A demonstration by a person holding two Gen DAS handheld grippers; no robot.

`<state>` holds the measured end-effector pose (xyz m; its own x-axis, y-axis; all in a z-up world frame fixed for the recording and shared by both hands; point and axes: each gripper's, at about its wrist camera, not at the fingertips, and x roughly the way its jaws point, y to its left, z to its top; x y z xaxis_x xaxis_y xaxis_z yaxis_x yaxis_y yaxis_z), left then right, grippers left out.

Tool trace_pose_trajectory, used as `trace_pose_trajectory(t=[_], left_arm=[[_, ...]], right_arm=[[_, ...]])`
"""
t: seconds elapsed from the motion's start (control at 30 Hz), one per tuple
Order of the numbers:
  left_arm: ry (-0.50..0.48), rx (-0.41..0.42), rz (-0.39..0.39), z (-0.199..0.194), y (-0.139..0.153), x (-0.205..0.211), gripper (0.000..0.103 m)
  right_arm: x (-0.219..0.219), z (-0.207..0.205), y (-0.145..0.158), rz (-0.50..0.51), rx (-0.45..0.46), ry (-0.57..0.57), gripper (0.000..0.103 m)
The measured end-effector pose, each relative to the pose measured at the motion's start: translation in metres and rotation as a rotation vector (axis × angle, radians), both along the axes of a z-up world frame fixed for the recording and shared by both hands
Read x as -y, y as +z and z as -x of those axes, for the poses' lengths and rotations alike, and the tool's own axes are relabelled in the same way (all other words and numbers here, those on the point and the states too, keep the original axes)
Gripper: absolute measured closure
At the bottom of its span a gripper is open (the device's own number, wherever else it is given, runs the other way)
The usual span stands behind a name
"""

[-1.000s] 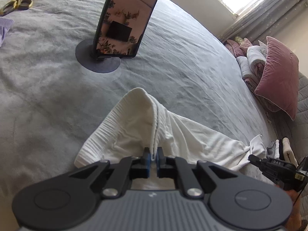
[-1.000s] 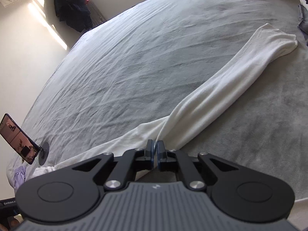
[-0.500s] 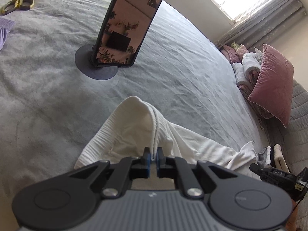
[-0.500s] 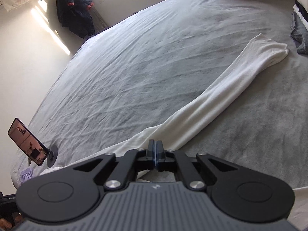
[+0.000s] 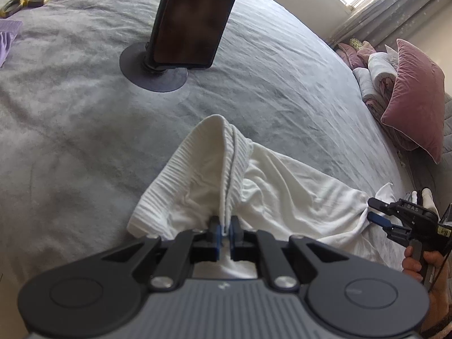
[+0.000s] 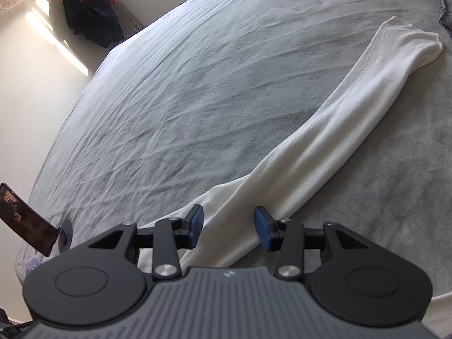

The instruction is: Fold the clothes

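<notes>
We see no box, basket or drawer in either view; everything lies straight on the wide grey bedspread (image 5: pixel 282 79), a soft, finely creased cloth. On it rests the white ribbed knit garment (image 5: pixel 214 180), its ribbed hem pulled up into a peaked ridge. Our left gripper (image 5: pixel 225 230), black with blue pads, is pinched narrowly onto that ridge of cloth, the fabric pressed between the pads. In the right wrist view a long, smooth white sleeve (image 6: pixel 333 130) of the garment runs flat across the bedspread (image 6: pixel 197 84) to a rounded cuff far off. Our right gripper (image 6: pixel 228 224) has its jaws opening, the pads parted with the sleeve's near end lying between them, neither pad pressing it. Beyond the garment a dark rectangular phone (image 5: pixel 195 19) leans on a round flat grey stand (image 5: pixel 154 70). Gold-handled scissors (image 5: pixel 25 0) lie at the far left, and a plush dusty-pink velvet cushion (image 5: pixel 415 96) stands at the right.
</notes>
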<state>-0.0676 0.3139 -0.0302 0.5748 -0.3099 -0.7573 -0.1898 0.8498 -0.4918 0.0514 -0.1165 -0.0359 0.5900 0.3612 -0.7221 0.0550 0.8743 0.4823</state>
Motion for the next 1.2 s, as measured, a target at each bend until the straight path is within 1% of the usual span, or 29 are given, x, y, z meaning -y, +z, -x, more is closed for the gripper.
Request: trace_pose_trajectory(t=[0.03,0.1,0.13,0.17,0.23,0.27,0.37,0.47,0.7,0.87,1.0,1.2], left_arm=[[-0.003,0.001,-0.002,0.000,0.000,0.000,0.097],[-0.006,0.001,-0.004,0.000,-0.001,-0.001,0.097],[-0.006,0.000,-0.002,0.000,-0.001,-0.001,0.097],[-0.005,-0.001,0.001,-0.001,-0.001,-0.001,0.097],[-0.003,-0.001,0.002,0.000,-0.001,-0.001,0.097],[-0.002,-0.002,0.002,0.000,-0.001,0.000,0.097],[0.002,-0.002,0.004,0.001,0.000,0.000,0.097],[0.015,0.005,0.027,0.003,0.000,-0.005,0.097],[0.058,0.059,0.104,0.006,0.008,-0.020,0.097],[0.067,0.079,0.150,0.010,0.011,-0.028,0.097],[0.064,0.072,0.169,0.011,0.011,-0.034,0.097],[0.061,0.065,0.166,0.015,0.012,-0.046,0.097]], right_arm=[[0.000,0.000,-0.002,0.010,0.009,0.001,0.062],[-0.001,0.003,-0.002,0.031,0.022,0.013,0.067],[0.000,0.004,-0.002,0.043,0.027,0.020,0.073],[0.001,0.006,-0.002,0.056,0.029,0.022,0.083],[0.004,0.007,-0.003,0.060,0.026,0.020,0.095],[0.006,0.008,-0.004,0.057,0.024,0.019,0.098],[0.007,0.010,-0.004,0.058,0.027,0.019,0.099],[0.008,0.016,0.004,0.060,0.053,0.018,0.100],[0.022,0.042,0.039,0.018,0.150,0.008,0.100],[0.027,0.070,0.065,0.023,0.235,0.022,0.100],[0.027,0.090,0.075,0.041,0.285,0.050,0.100],[0.018,0.120,0.084,0.088,0.328,0.144,0.100]])
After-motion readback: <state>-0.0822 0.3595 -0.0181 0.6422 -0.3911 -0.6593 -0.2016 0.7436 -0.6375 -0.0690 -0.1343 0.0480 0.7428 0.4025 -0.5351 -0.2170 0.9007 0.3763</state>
